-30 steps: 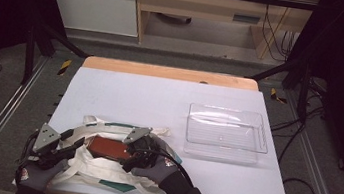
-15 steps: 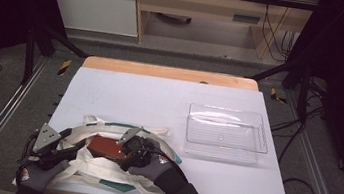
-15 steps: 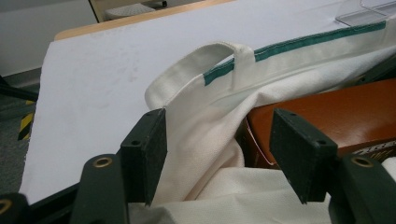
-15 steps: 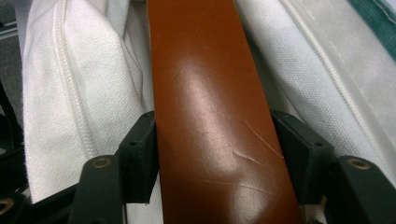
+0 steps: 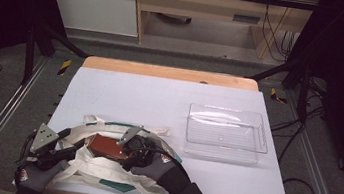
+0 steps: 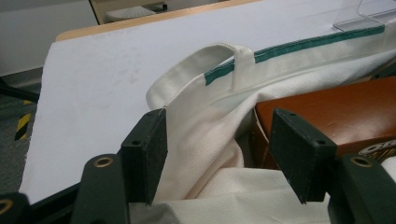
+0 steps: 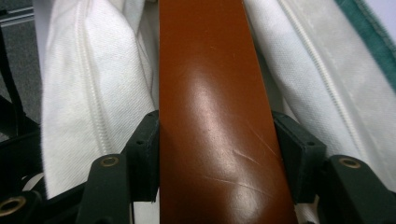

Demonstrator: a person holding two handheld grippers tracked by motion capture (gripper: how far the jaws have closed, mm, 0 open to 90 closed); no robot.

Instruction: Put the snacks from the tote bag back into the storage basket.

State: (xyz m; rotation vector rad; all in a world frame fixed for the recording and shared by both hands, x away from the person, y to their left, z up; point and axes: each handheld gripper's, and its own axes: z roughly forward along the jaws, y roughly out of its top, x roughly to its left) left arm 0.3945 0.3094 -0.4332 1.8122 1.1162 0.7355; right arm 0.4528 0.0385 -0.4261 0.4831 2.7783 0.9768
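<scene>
Box [image 5: 105,146], brown, label unreadable, in R claw [image 7: 217,156]

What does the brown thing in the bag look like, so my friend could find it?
Look at the near left part of the white table, where a cream cloth bag with green trim lies. In its open mouth sits a flat, shiny reddish-brown box, gripped across its width by the right gripper. It is the only dark, glossy thing among pale cloth.
</scene>
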